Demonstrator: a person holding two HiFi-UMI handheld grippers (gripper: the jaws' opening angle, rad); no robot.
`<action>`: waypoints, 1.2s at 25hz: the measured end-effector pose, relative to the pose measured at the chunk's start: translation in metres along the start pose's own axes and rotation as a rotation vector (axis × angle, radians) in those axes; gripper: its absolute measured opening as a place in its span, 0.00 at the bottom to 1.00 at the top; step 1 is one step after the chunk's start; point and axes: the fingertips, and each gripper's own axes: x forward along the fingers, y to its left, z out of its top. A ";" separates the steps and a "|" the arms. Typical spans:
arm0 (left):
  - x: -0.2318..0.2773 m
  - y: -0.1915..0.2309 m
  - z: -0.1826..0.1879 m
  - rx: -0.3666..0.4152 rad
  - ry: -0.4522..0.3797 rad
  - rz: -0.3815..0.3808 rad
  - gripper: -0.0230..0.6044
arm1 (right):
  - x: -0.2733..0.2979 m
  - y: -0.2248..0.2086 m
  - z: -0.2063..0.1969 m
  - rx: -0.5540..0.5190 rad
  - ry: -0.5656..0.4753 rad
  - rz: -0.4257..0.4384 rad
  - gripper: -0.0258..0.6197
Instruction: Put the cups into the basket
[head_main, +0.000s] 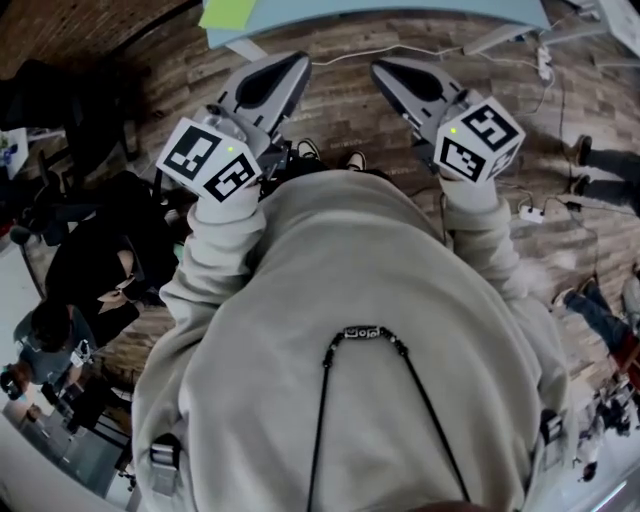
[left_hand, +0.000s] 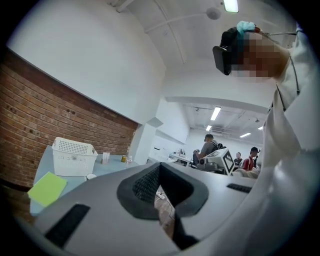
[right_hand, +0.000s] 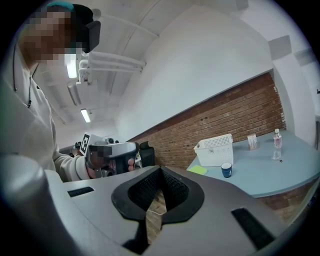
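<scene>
A white perforated basket (right_hand: 215, 149) stands on a light blue table (right_hand: 280, 172) by the brick wall, with a dark blue cup (right_hand: 226, 170) in front of it. From the left gripper view the basket (left_hand: 74, 156) shows far left, with a small pale cup (left_hand: 91, 176) beside it. Both grippers are held close to the person's chest, well short of the table. My left gripper (left_hand: 159, 167) (head_main: 292, 62) is shut with nothing in it. My right gripper (right_hand: 160, 171) (head_main: 382, 68) is likewise shut and empty.
A yellow-green pad (right_hand: 198, 170) (left_hand: 47, 189) lies near the table's edge. A clear bottle (right_hand: 276, 143) and a small box stand further back. On the wooden floor lie cables and a power strip (head_main: 530, 213). A seated person (head_main: 90, 270) is at the left; others stand behind.
</scene>
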 end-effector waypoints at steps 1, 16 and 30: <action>0.003 -0.003 -0.002 0.003 0.009 -0.010 0.03 | -0.002 -0.001 -0.002 0.001 0.006 0.005 0.06; 0.028 0.023 0.010 -0.052 -0.027 -0.004 0.03 | -0.002 -0.037 0.007 -0.010 0.017 -0.053 0.06; 0.075 0.071 0.016 -0.088 -0.008 -0.070 0.03 | 0.025 -0.089 0.016 0.009 0.030 -0.133 0.06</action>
